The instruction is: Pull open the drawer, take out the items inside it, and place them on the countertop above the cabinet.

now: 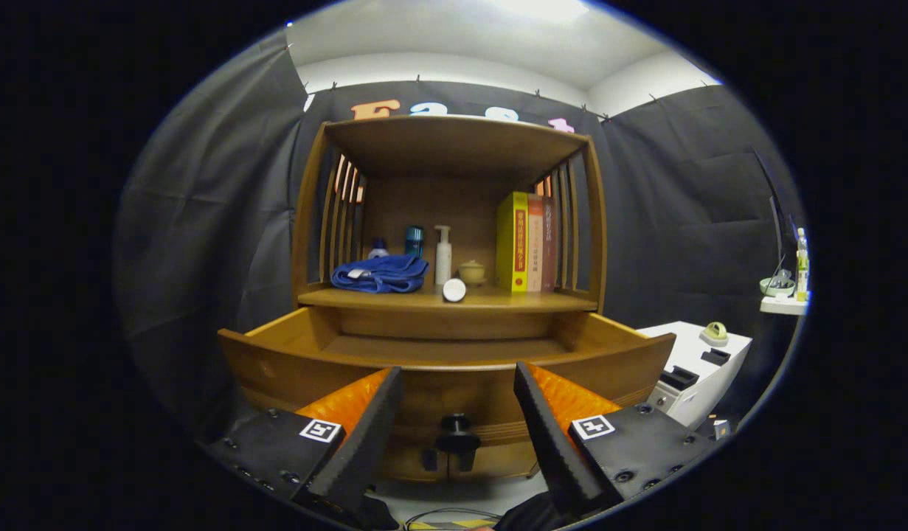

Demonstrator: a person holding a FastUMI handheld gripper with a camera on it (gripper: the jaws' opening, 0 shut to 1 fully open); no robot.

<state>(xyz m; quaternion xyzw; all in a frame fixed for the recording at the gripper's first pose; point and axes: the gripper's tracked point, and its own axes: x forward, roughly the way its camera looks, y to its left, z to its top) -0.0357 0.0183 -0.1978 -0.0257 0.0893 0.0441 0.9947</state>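
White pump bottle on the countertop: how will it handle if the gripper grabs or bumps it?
The pump bottle is tall and narrow, so it probably tips easily. Smooth sides may be slippery. It stands close to the blue cloth and small cup. The gripper is open at the drawer knob.

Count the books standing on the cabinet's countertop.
3. A yellow book, an orange book and a dark red book stand side by side at the countertop's right end, against the slats. More could hide behind them. The tool hangs open by the drawer knob.

The gripper [457,387] carries wedge-shaped fingers, screwed mounts, and square black-and-white markers.
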